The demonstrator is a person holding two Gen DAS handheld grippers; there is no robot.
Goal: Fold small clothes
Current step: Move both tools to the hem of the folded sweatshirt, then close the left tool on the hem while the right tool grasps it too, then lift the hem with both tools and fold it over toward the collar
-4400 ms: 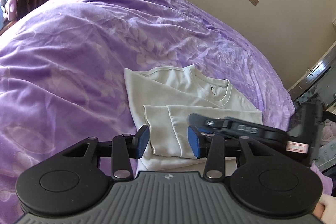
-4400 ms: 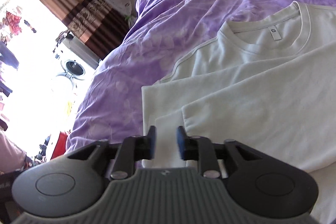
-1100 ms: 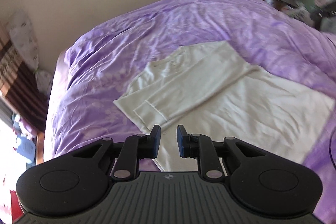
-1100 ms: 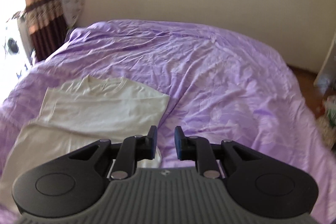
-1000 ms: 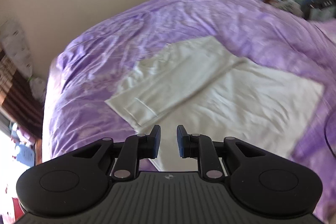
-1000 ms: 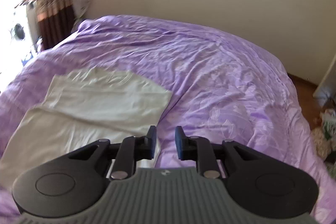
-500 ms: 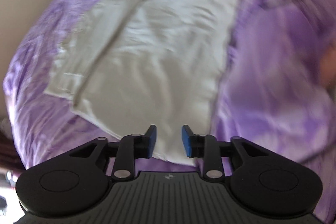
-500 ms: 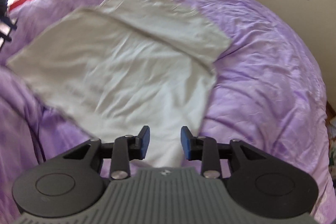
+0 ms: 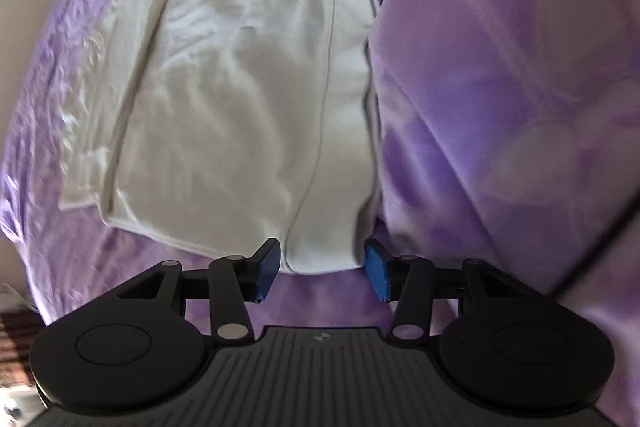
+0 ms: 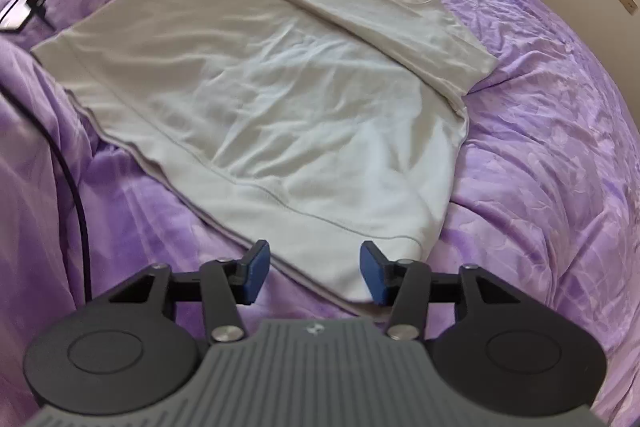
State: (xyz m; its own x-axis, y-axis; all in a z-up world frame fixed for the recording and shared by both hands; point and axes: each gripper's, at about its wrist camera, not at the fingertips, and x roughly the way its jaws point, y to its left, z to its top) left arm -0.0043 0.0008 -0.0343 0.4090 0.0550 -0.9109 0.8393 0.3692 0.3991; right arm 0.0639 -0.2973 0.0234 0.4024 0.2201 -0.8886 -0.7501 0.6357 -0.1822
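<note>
Left wrist view, nearest item: left tongs [image 9: 322,269], blue pads [image 9: 267,267] apart and opening, nothing clamped; the hem corner of the pale shirt [image 9: 248,75] lay between and just beyond them, untouched. Right wrist view, nearest item: right tongs [image 10: 314,273], likewise apart and opening, empty, set over the shirt's other hem corner [image 10: 384,259]. Middle ground: shirt [image 10: 280,99] spread flat on the purple bed cover [image 10: 540,187], hem band toward both cameras, body lightly creased. Farther: sleeves [image 10: 380,11] already folded across the chest; collar at the far end. Far edge: black cable [image 10: 80,211] trailing over the cover at left; wall beyond.

Step judged in hand: taking both hem corners for the fold toward the collar. Advice: lower each pair of tongs until the hem band sits fully between the pads, catch both fabric layers but none of the bed cover, close both together, lift evenly, and carry the hem straight up so the side edges stay aligned.
</note>
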